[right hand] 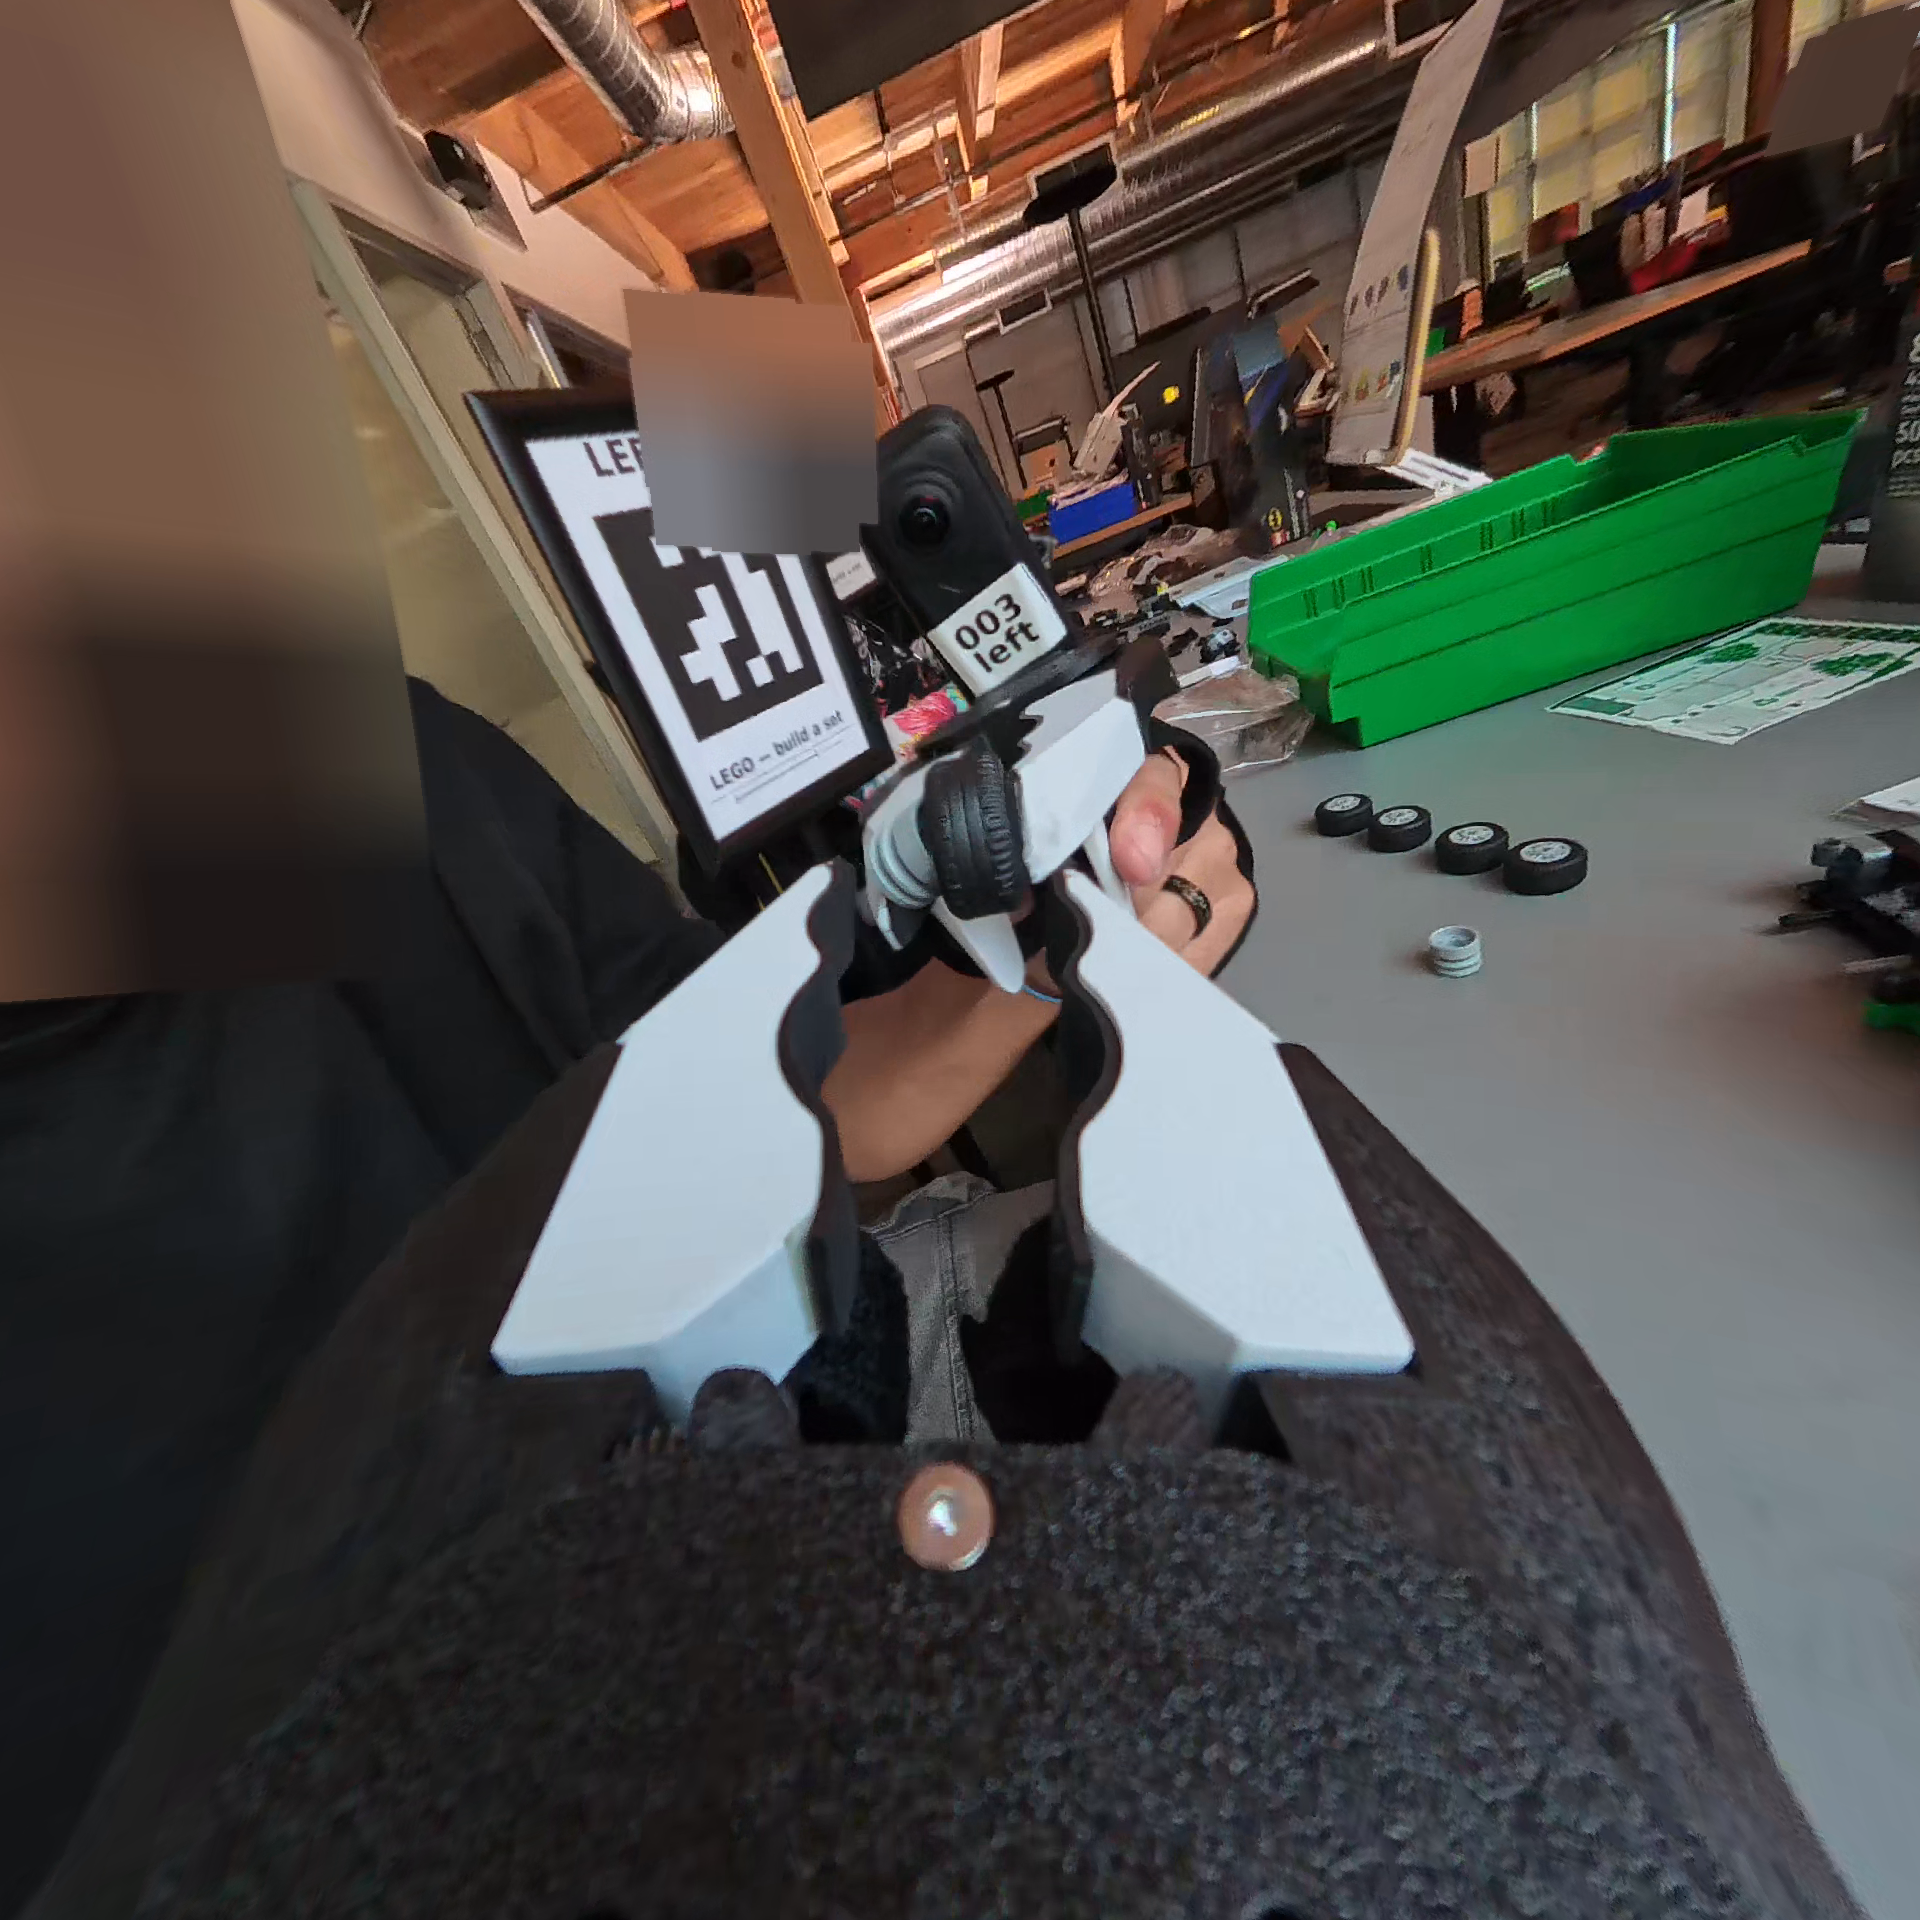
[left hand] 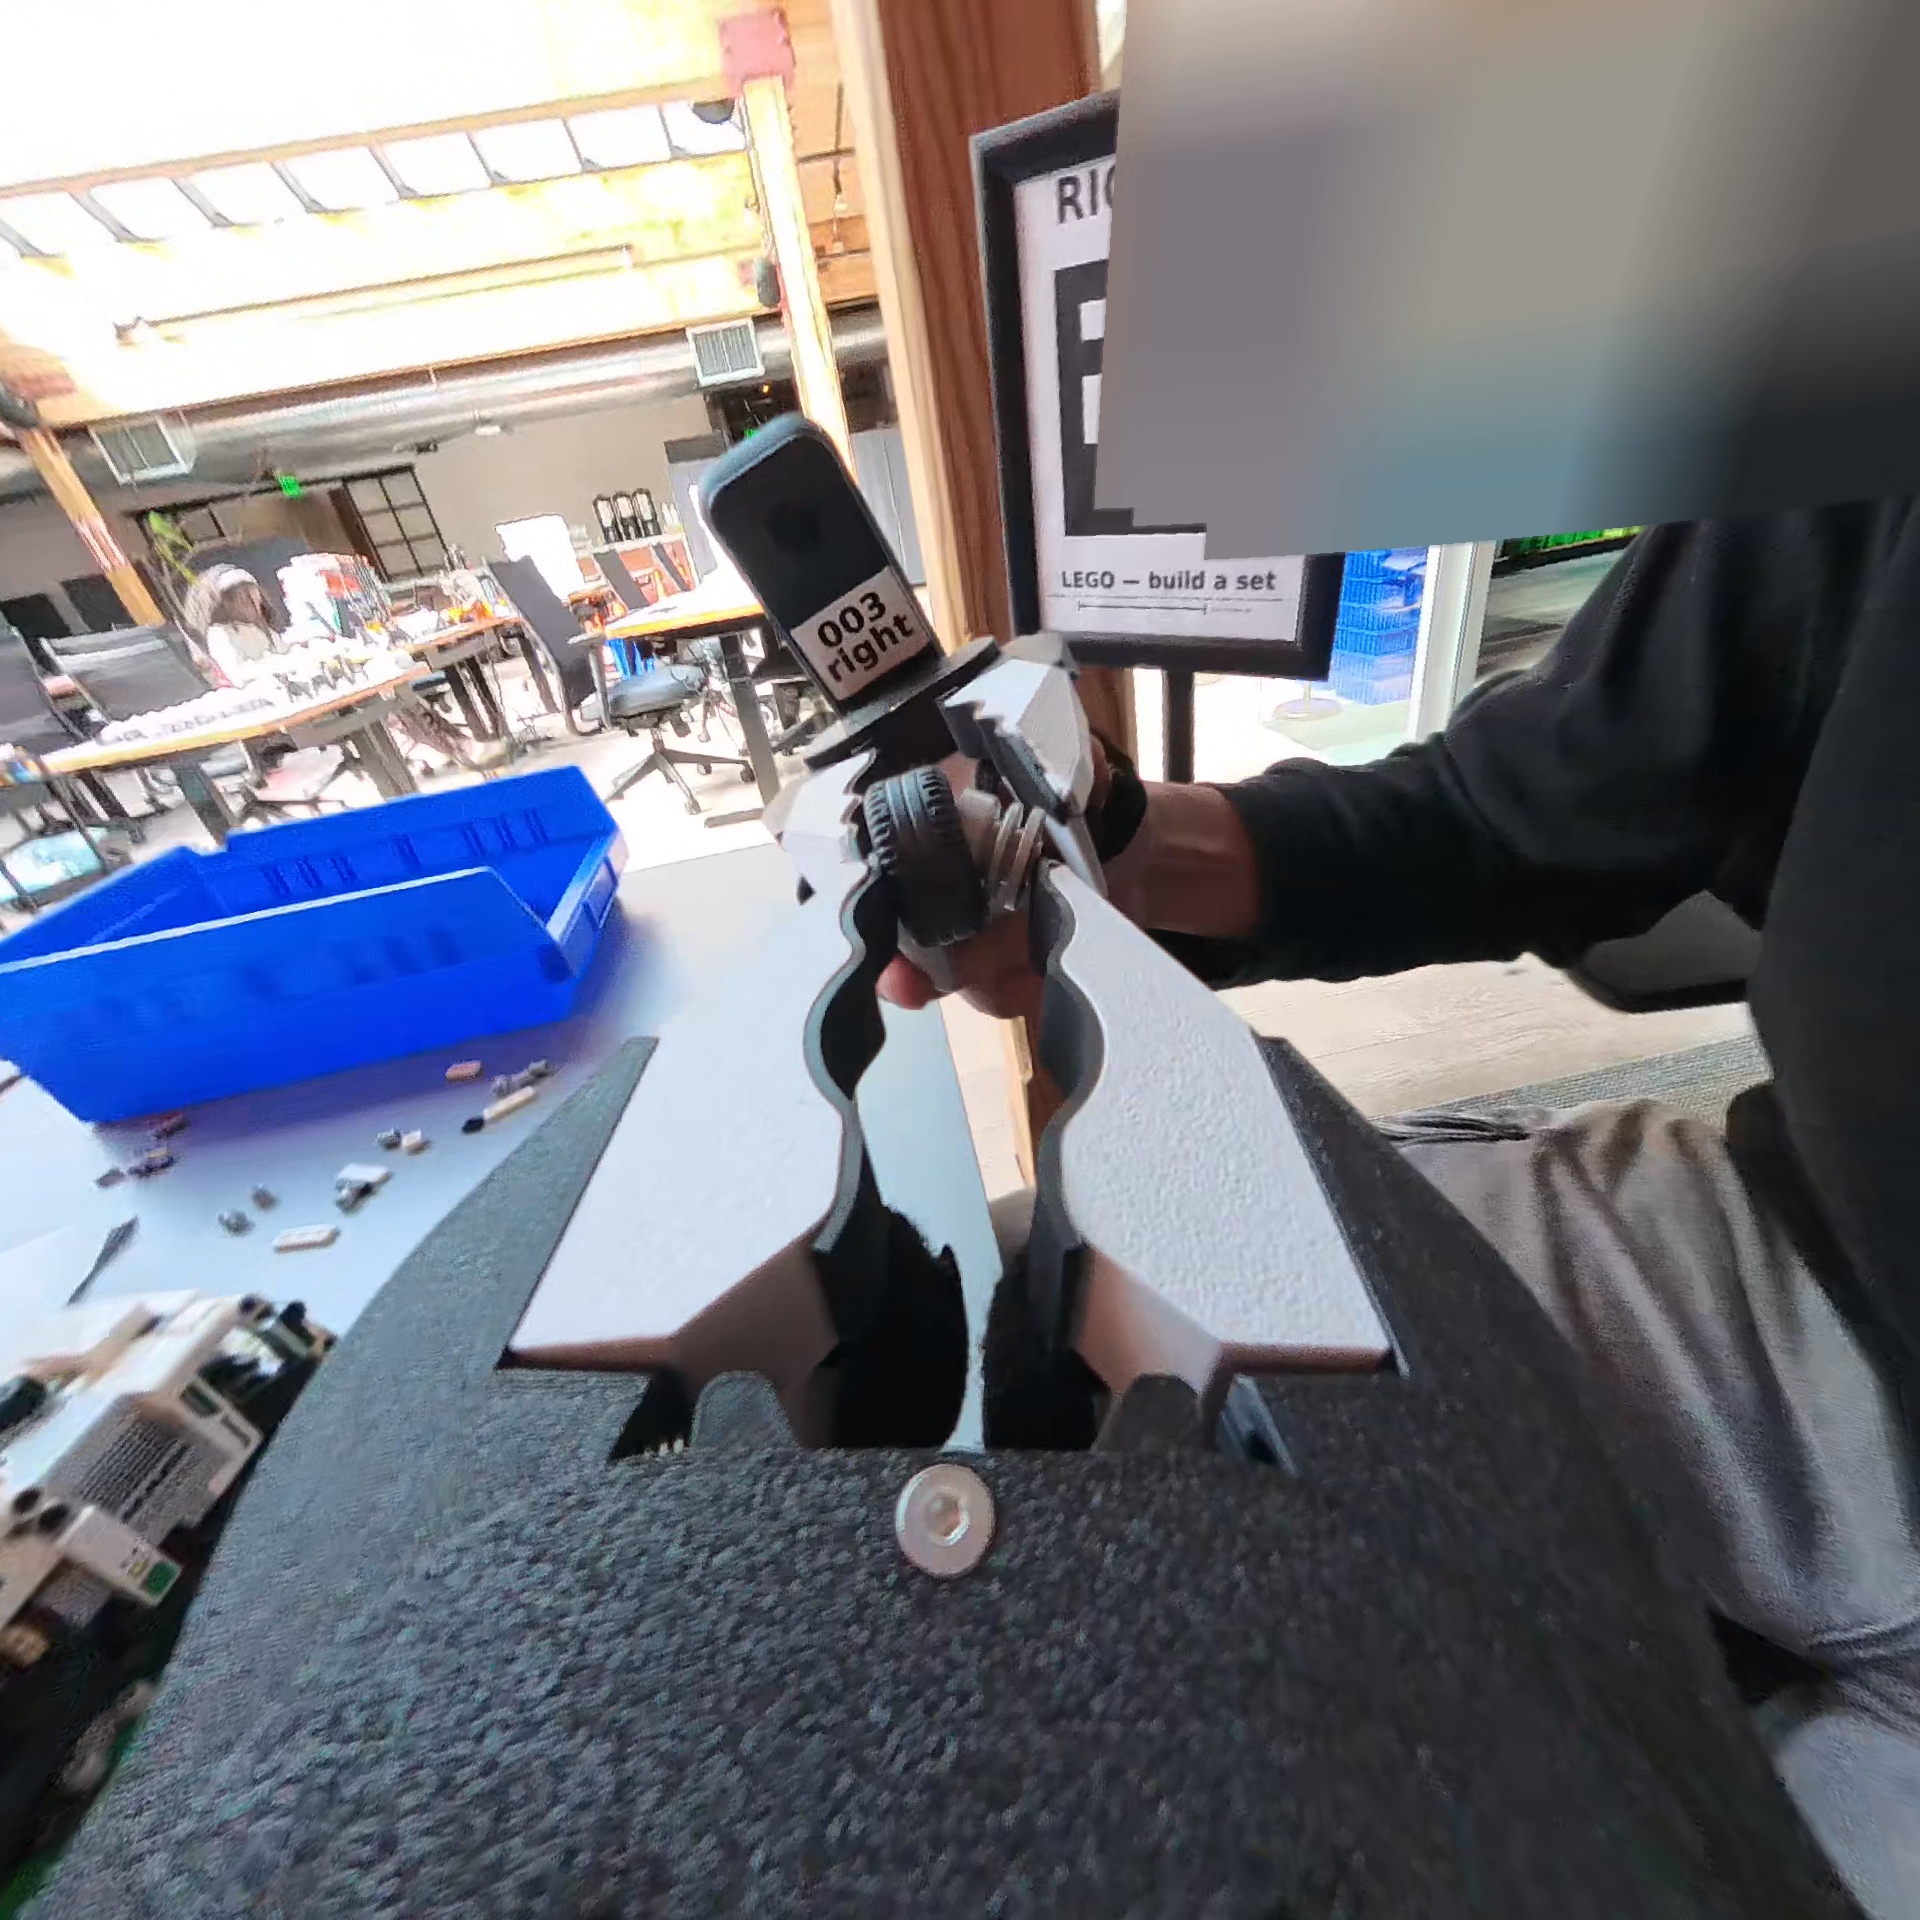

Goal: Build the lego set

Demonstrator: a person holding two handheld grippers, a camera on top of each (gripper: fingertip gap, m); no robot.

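Observation:
My left gripper [left hand: 951, 868] is shut on a black rubber tyre [left hand: 923, 862] at its fingertips, held up in the air over the table edge. A grey wheel hub [left hand: 1013, 847] sits against the tyre's right side. My right gripper [right hand: 956, 894] faces the left one tip to tip. Its jaws stand narrowly apart around the tyre [right hand: 977, 831] and hub [right hand: 899, 868]. The left gripper's fingertips [right hand: 1003, 951] hide whether the right jaws press on them. The right gripper also shows in the left wrist view [left hand: 935, 790].
A blue bin [left hand: 312, 935], loose small pieces [left hand: 353, 1184] and a part-built model [left hand: 125, 1455] lie on the grey table. Several finished wheels [right hand: 1455, 842], a lone grey hub [right hand: 1455, 951], a green bin [right hand: 1538, 582] and an instruction sheet [right hand: 1745, 675] lie to the right. A framed sign [right hand: 727, 665] stands behind. Both grippers' tips are roughly 25 cm from the part-built model [left hand: 125, 1455].

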